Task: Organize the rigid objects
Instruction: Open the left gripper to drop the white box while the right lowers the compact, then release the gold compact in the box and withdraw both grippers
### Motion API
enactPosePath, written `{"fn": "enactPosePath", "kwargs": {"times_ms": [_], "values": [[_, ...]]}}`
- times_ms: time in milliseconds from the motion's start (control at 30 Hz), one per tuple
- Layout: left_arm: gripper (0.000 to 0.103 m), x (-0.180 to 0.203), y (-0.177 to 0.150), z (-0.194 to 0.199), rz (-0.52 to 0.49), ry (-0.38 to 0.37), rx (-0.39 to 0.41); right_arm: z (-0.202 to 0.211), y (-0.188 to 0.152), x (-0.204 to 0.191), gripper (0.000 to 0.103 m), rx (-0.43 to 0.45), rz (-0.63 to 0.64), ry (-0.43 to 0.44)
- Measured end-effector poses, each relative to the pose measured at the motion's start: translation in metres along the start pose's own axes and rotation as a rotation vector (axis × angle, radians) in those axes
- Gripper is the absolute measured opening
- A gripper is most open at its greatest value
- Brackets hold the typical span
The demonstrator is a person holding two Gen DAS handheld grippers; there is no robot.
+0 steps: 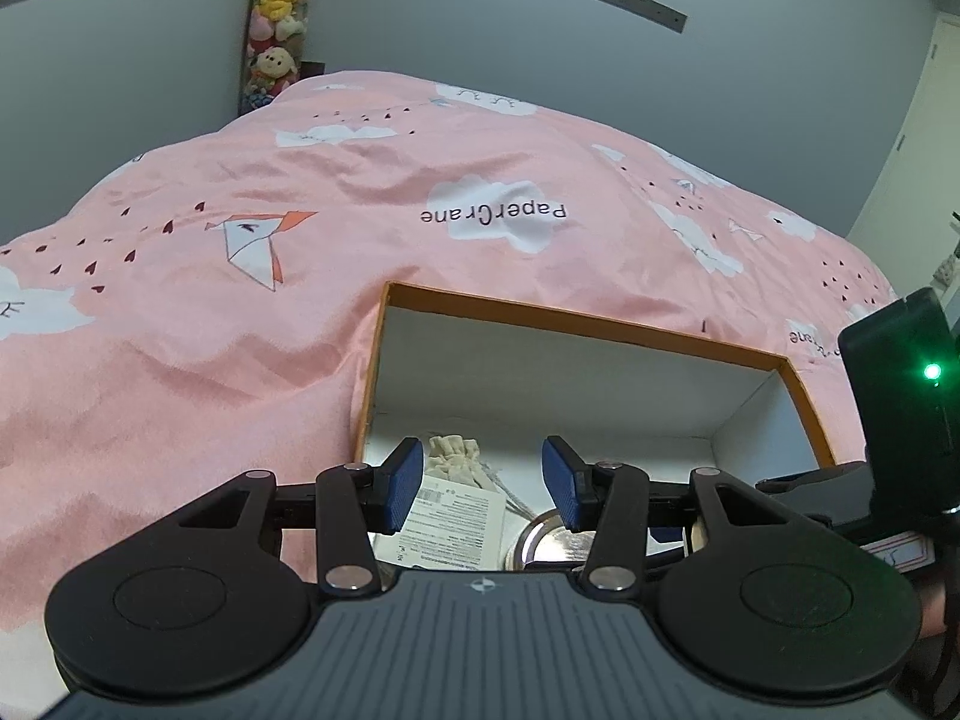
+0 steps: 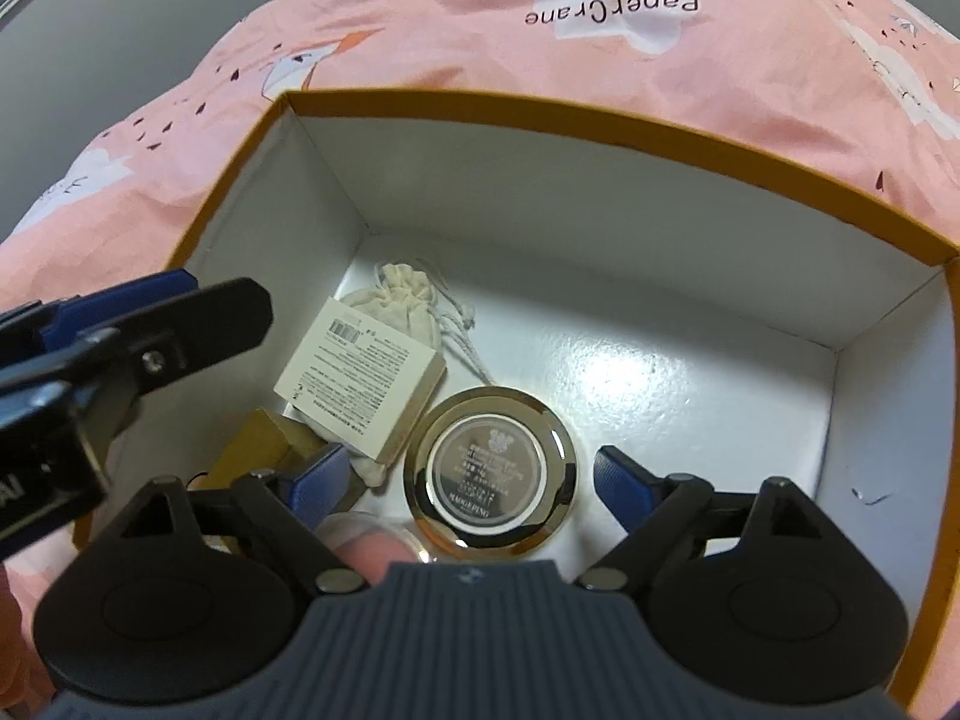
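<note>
Several items are seen inside the orange-rimmed box (image 2: 600,114) on the bed: a cloth pouch (image 2: 405,300), a white carton (image 2: 360,384) and a round compact (image 2: 489,474). Both the left gripper (image 1: 483,483) and right gripper (image 2: 468,486) are held with jaws wide apart and empty. If the right jaws are lowered around the compact, its smooth rim may slip, or the carton just beside it may be knocked.

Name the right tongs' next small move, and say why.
Probably lift the right tongs straight up out of the orange-rimmed white box: they are open and empty, and the round gold-rimmed compact already lies flat on the floor of the box.

Pink-lidded jar (image 2: 375,546) half hidden behind right tongs (image 2: 465,483), brown box (image 2: 258,450) partly covered, compact's print (image 2: 489,474) unreadable
</note>
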State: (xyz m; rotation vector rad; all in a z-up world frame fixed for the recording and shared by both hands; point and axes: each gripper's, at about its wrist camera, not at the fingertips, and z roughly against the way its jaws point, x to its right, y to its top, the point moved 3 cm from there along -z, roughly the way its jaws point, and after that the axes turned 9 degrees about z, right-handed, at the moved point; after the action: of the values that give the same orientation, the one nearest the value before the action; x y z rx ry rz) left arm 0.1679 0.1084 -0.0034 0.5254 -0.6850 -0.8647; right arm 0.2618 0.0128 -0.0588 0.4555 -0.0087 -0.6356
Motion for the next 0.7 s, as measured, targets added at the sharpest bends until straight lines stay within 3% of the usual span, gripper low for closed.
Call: {"fn": "enactPosePath", "kwargs": {"times_ms": [400,700], "values": [[0.059,0.018,-0.007,0.033,-0.055,-0.05,0.032,0.053,-0.024,-0.021,0.088,0.124,0.076,-0.084],[0.06,0.034,-0.024,0.073,-0.121,-0.117,0.062,0.112,-0.067,-0.029,0.088,0.318,0.01,-0.173]]}}
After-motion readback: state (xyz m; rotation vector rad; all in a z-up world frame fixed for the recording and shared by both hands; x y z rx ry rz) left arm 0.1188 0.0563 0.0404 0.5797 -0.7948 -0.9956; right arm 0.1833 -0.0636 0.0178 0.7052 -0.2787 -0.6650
